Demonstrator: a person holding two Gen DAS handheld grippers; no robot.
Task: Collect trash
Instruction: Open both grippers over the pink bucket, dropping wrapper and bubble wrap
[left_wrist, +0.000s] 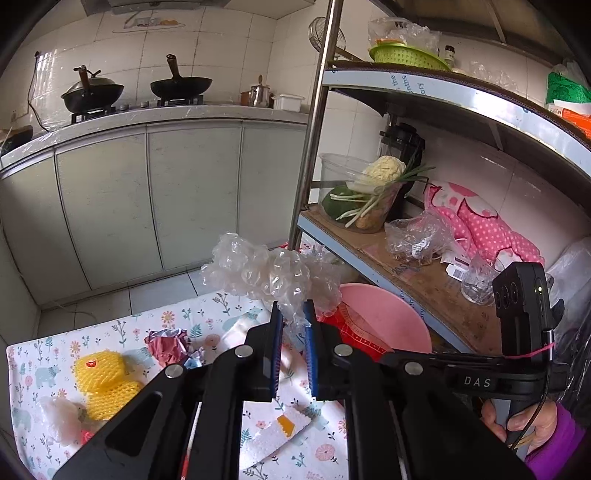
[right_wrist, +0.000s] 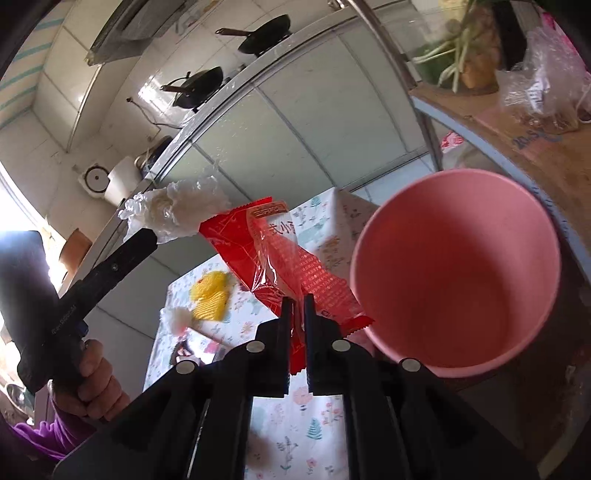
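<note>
My left gripper (left_wrist: 293, 314) is shut on a wad of clear bubble wrap (left_wrist: 266, 269) and holds it above the flowered table, just left of the pink bin (left_wrist: 391, 317). The wad also shows in the right wrist view (right_wrist: 177, 210). My right gripper (right_wrist: 298, 301) is shut on a red snack wrapper (right_wrist: 280, 258) and holds it beside the pink bin (right_wrist: 454, 266), left of its open mouth. On the flowered cloth (left_wrist: 177, 317) lie a yellow foam net (left_wrist: 103, 380), crumpled pink foil (left_wrist: 166, 345) and a white paper scrap (left_wrist: 273, 432).
A metal rack (left_wrist: 314, 122) stands to the right, with vegetables (left_wrist: 373, 184), plastic bags and a glass on its cardboard-lined shelf. Grey cabinets (left_wrist: 147, 199) with woks on the counter lie behind. Floor tiles show beyond the table's far edge.
</note>
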